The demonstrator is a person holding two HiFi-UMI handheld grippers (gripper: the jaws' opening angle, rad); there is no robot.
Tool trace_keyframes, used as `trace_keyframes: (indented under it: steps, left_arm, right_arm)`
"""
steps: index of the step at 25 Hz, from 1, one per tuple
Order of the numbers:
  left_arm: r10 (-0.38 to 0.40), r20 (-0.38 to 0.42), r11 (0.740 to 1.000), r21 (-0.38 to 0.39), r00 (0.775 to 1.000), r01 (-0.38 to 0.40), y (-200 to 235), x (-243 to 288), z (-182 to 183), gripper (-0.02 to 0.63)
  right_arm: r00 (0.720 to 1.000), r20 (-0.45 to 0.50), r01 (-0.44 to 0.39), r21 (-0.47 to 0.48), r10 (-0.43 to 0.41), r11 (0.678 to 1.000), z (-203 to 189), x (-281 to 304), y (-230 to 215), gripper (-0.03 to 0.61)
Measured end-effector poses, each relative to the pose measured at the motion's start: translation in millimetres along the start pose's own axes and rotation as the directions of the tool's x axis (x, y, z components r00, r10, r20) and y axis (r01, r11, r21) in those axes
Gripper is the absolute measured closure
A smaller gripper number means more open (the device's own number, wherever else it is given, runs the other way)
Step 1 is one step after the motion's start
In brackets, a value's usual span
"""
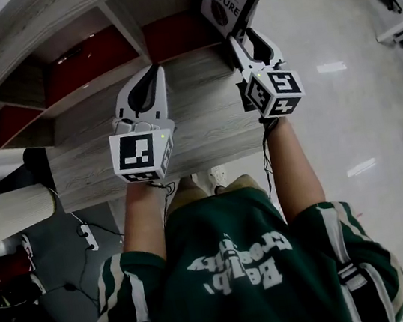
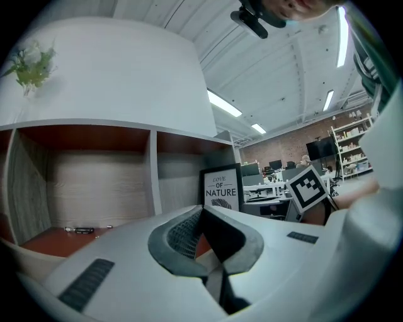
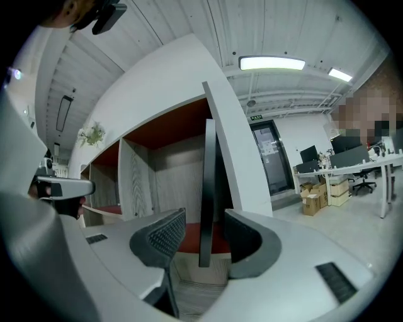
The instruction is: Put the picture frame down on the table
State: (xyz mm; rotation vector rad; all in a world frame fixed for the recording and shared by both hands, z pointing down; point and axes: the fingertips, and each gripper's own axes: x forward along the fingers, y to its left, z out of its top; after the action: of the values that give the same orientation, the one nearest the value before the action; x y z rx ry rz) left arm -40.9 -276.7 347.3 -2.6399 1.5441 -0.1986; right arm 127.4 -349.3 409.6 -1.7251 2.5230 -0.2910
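The picture frame (image 3: 207, 182) stands upright and edge-on between the pads of the right tongs (image 1: 244, 38). Their jaws are spread wide with a gap on either side, so nothing grips it. It appears to rest on the table (image 1: 202, 115), at the corner just ahead of those tongs. The left tongs (image 1: 154, 70), well to the left, are closed and empty. The likely risk is that drawing the right tongs back crookedly snags a pad on the frame, tipping it flat or off the edge.
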Motion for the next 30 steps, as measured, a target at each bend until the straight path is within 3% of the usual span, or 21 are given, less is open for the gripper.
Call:
trace_keyframes:
  steps: [9,22,26,30]
  left_arm:
    - [0.026,0.010,0.999,0.019,1.000,-0.026,-21,-29,10,0.595]
    - [0.039,-0.026,0.999,0.037,0.999,-0.038,-33,-87,-2,0.595]
    - [0.042,-0.020,0.998,0.043,0.999,-0.041,-33,-117,-5,0.595]
    - [0.042,-0.007,0.998,0.043,0.999,-0.042,-30,-155,-2,0.595]
  right_arm:
    - [0.999,-0.018,-0.029,-0.006,0.029,1.000,-5,-44,14,0.390]
    - [0.993,0.026,-0.110,-0.085,0.113,0.990,16,-113,84,0.390]
    - [0.990,0.023,-0.131,-0.161,0.136,0.978,16,-131,114,0.390]
    - [0.990,0.001,-0.135,-0.332,0.143,0.934,14,-153,161,0.402]
